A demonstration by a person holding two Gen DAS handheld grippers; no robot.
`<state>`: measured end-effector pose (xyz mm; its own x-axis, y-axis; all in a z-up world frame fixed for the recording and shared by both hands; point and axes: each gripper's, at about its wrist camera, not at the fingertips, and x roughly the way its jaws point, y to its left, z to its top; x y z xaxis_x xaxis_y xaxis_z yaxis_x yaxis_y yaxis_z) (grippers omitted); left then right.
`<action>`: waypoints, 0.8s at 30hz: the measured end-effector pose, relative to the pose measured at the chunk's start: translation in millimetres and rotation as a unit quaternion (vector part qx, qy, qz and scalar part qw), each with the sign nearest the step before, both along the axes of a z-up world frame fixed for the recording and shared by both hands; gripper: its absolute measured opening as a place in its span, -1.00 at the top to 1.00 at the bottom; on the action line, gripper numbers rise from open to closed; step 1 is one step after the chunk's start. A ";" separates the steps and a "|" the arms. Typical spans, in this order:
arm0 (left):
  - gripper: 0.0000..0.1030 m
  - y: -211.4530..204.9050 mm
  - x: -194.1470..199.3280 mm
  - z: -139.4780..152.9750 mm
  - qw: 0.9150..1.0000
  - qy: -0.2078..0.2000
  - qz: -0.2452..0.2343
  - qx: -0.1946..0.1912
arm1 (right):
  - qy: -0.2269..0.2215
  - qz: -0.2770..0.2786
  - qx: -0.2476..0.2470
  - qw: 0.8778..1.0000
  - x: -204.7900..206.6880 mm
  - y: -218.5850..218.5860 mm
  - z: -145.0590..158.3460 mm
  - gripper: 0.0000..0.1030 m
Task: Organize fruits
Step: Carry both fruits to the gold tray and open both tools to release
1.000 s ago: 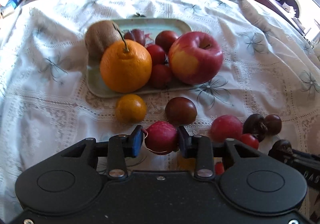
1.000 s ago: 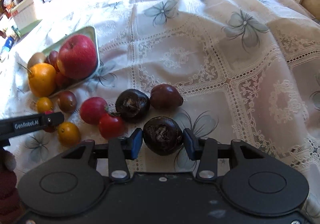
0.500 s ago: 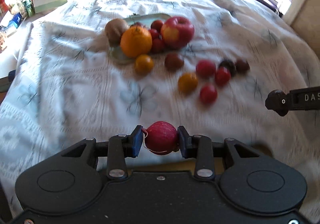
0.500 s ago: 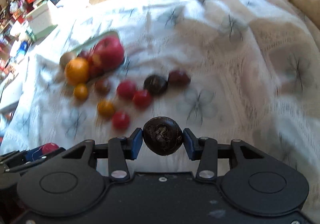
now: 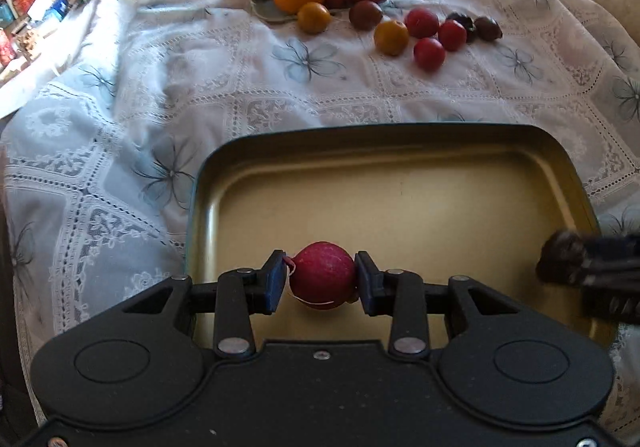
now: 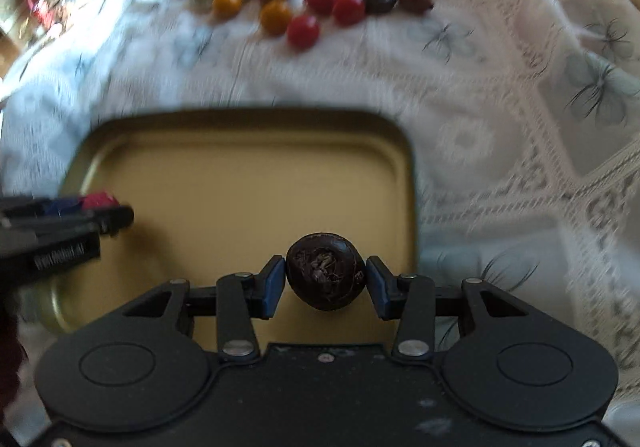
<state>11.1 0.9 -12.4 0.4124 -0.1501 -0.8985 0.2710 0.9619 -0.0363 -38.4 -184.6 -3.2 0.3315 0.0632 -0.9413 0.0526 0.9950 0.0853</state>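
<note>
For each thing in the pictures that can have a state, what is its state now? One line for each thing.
left gripper: shut on the red fruit, above the tray.
right gripper: shut on the dark brown fruit, above the tray.
gold tray: nothing lying in it.
green plate: full, fruit piled on it.
loose fruits: lying on the tablecloth, beside the plate.

1. The left gripper (image 5: 322, 279) points steeply downward, its blue pads (image 5: 275, 283) pressed on either side of a small red fruit (image 5: 322, 274).
2. The right gripper (image 6: 325, 279) also tilts steeply down, clamping a dark brown round fruit (image 6: 325, 276) between its pads.
3. Both grippers sit side by side, near each other.
</note>
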 end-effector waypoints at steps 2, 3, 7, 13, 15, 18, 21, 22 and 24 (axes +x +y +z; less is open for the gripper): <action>0.12 0.0 -1.9 3.0 1.000 -0.020 0.008 0.006 | 0.005 0.006 -0.001 1.000 -1.7 4.1 -3.2 0.11; 0.12 -0.1 -1.4 3.5 1.000 -0.026 0.009 0.009 | 0.004 0.007 -0.001 1.000 -1.4 5.4 -3.5 0.11; 0.12 3.9 7.1 3.0 0.999 -0.028 0.024 0.005 | -0.020 -0.007 -0.014 1.000 2.2 4.0 1.4 0.11; 0.12 4.6 15.9 -4.3 0.999 -0.019 0.033 -0.003 | -0.036 -0.015 -0.020 0.999 9.3 0.8 5.9 0.11; 0.12 2.8 15.1 -5.7 0.999 -0.015 0.029 -0.002 | -0.034 -0.015 -0.019 0.999 8.1 1.4 4.8 0.11; 0.09 -0.1 11.9 -5.0 0.999 -0.023 0.020 0.008 | -0.029 -0.015 -0.017 0.999 8.8 1.0 3.1 0.10; 0.09 1.5 10.7 -2.2 1.000 -0.024 0.020 0.000 | -0.023 -0.011 -0.010 1.000 9.7 1.8 1.7 0.11; 0.09 2.4 10.8 -1.4 1.000 -0.022 0.021 -0.003 | -0.024 -0.009 -0.008 1.000 9.6 2.1 1.9 0.12; 0.09 3.9 10.6 -0.1 1.000 -0.020 0.023 -0.007 | -0.025 -0.007 -0.008 1.000 9.6 3.4 2.1 0.11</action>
